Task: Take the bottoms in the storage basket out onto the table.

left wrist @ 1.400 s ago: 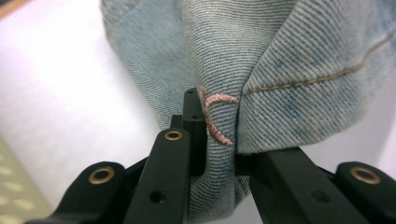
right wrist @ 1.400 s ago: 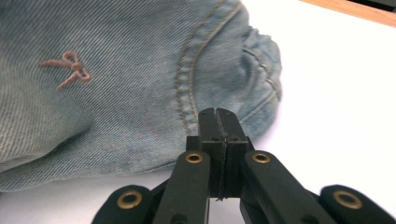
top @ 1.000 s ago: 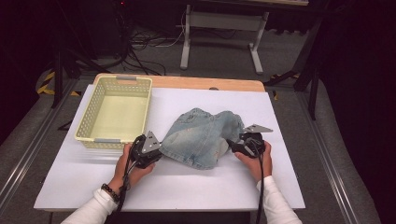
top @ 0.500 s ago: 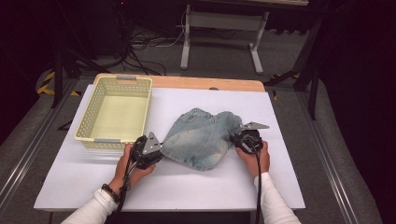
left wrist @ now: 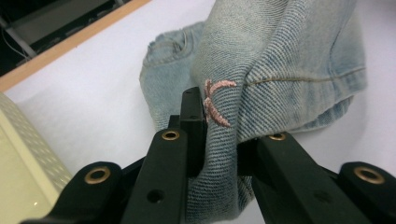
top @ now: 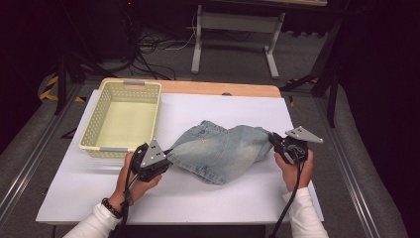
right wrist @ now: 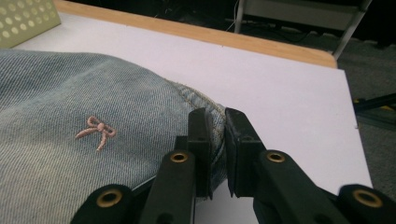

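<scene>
A crumpled light-blue denim garment [top: 223, 151] with small pink embroidered bows lies on the white table cover [top: 223, 106]. My left gripper [top: 167, 154] is shut on the garment's left end. In the left gripper view a thick fold of denim [left wrist: 280, 56] is pinched in that gripper [left wrist: 224, 135]. My right gripper [top: 274, 141] has just been closing and is shut on the right end. The stitched hem of the denim [right wrist: 70, 93] sits between its pads in the right gripper view [right wrist: 215, 126]. The cloth hangs stretched between the two grippers.
A pale yellow perforated basket [top: 94, 129] stands empty at the left rear of the table, close behind my left hand; it also shows as a basket corner [left wrist: 18, 154] and a basket wall [right wrist: 23, 18]. A wooden table edge [top: 218, 88] runs along the back. Metal stand legs and cables lie on the floor beyond.
My right gripper has closed on the hem and moved right and up. The denim, bunched before, is now pulled out wider between the two grippers. The left gripper rose slightly.
</scene>
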Demonstrator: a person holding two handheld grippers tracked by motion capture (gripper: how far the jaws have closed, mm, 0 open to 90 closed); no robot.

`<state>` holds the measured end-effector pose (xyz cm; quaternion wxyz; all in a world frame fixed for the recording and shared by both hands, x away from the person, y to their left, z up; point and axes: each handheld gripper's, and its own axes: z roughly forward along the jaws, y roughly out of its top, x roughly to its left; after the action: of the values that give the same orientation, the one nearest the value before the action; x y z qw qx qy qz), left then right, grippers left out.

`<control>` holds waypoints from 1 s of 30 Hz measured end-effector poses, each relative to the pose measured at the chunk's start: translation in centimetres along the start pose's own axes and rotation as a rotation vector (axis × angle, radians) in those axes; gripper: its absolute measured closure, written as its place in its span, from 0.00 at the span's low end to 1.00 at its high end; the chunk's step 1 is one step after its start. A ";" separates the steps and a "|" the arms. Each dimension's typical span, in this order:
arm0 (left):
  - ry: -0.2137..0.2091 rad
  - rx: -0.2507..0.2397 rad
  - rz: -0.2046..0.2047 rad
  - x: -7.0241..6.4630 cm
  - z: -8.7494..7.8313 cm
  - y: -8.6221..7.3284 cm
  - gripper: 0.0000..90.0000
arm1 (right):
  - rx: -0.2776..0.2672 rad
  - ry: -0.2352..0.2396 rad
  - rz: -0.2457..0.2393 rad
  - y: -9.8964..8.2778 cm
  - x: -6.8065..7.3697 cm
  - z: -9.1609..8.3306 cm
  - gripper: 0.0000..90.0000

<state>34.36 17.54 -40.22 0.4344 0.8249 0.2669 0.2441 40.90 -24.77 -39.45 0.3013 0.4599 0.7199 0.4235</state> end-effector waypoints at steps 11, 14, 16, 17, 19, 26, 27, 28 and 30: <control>-0.095 0.048 0.108 -3.0 -1.2 -0.1 0.88 | 0.038 -0.022 -0.014 -1.0 0.3 1.1 0.88; -0.129 0.065 0.110 -3.7 -1.0 -0.6 0.88 | 0.050 -0.030 -0.012 -1.3 0.2 1.3 0.86; -0.141 0.077 0.114 -4.0 -0.8 -1.0 0.88 | 0.055 -0.032 -0.015 -1.6 0.1 1.3 0.86; -0.147 0.083 0.109 -4.1 -0.7 -1.1 0.88 | 0.058 -0.032 -0.014 -1.8 0.1 1.3 0.86; -0.162 0.084 0.095 -4.2 -0.5 -1.4 0.88 | 0.059 -0.029 -0.014 -2.1 -0.1 1.3 0.86; -0.207 0.120 0.056 -4.4 0.8 -2.4 0.88 | 0.052 -0.028 -0.020 -2.3 -0.3 1.8 0.86; -0.210 0.130 0.058 -4.6 1.0 -2.5 0.88 | 0.051 -0.032 -0.027 -2.2 -0.2 2.0 0.86; -0.215 0.138 0.063 -4.7 1.2 -2.6 0.88 | 0.047 -0.036 -0.036 -2.2 -0.2 2.1 0.86; -0.225 0.143 0.059 -4.7 1.5 -2.7 0.89 | 0.042 -0.042 -0.047 -2.1 0.0 2.2 0.86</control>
<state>31.24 14.89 -44.13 0.3942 0.8834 0.2089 0.1431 41.86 -24.49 -42.27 0.3166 0.4582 0.7326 0.3914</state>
